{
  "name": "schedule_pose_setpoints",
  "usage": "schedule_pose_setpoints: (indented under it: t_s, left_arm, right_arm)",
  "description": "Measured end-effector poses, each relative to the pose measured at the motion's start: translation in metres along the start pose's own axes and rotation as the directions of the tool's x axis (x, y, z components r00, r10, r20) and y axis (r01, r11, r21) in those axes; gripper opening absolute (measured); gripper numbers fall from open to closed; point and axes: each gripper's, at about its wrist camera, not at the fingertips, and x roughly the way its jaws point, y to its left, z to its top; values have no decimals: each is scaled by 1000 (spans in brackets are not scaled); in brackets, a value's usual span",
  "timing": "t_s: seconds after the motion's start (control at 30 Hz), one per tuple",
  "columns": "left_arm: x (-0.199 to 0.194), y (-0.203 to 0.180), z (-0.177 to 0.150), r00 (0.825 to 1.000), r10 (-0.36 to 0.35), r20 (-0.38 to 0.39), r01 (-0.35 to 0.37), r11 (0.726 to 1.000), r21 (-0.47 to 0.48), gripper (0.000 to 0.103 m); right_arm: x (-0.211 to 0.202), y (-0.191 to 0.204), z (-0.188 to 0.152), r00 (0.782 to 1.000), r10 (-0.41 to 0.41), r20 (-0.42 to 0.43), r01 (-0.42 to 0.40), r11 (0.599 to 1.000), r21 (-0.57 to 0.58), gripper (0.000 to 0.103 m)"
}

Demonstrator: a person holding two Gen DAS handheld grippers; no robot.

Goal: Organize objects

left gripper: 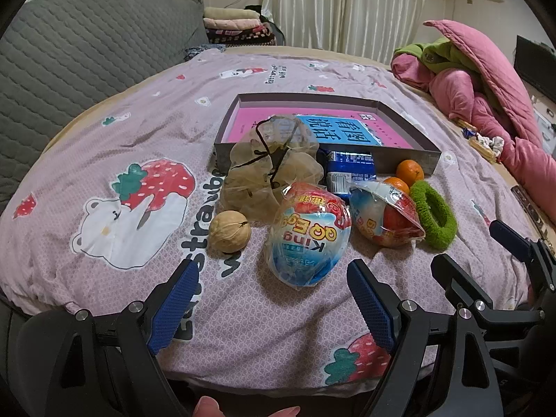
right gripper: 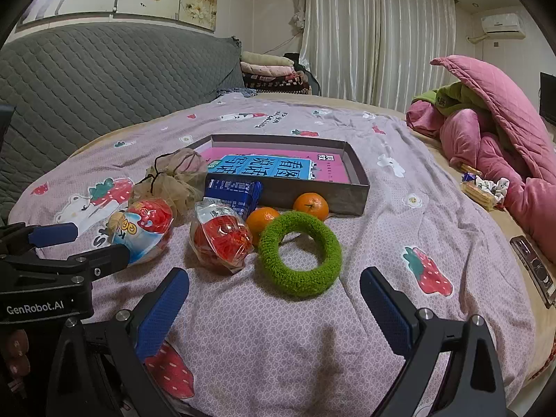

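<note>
On the pink strawberry bedspread lies a dark shallow box point(left gripper: 410, 165) point(right gripper: 351, 194) with a pink and blue book point(left gripper: 347, 132) point(right gripper: 271, 166) inside. In front of it sit a walnut point(left gripper: 229, 231), a mesh pouch point(left gripper: 267, 170) point(right gripper: 177, 180), two wrapped toy eggs point(left gripper: 309, 239) point(left gripper: 385, 217) point(right gripper: 146, 232) point(right gripper: 220, 239), a blue packet point(left gripper: 351, 172) point(right gripper: 232, 194), two tangerines point(left gripper: 410, 172) point(right gripper: 311, 206) point(right gripper: 264, 220) and a green fuzzy ring point(left gripper: 434, 213) point(right gripper: 300, 257). My left gripper point(left gripper: 272, 283) is open just short of the nearer egg. My right gripper point(right gripper: 274, 290) is open, close before the ring, holding nothing.
A grey quilted headboard point(left gripper: 87, 55) rises at the left. Pink and green bedding point(right gripper: 497, 132) is heaped at the right, with small wrapped snacks point(right gripper: 483, 187) beside it and a dark flat device point(right gripper: 535, 271) near the bed's right edge. Folded blankets point(right gripper: 271, 69) are stacked at the back.
</note>
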Motion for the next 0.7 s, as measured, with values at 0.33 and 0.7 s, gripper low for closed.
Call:
schedule_pose_setpoints:
  t_s: [0.33,0.7]
  left_arm:
    - [0,-1,-1,1000,-4,-1,4,1000,-3,88]
    - [0,-2,-2,1000,-1,-1,1,1000,-3,88]
  right_arm:
    - [0,1,0,1000,4,1,-4,1000,-1,99]
    - [0,0,0,1000,3,6,-3,1000,2,99]
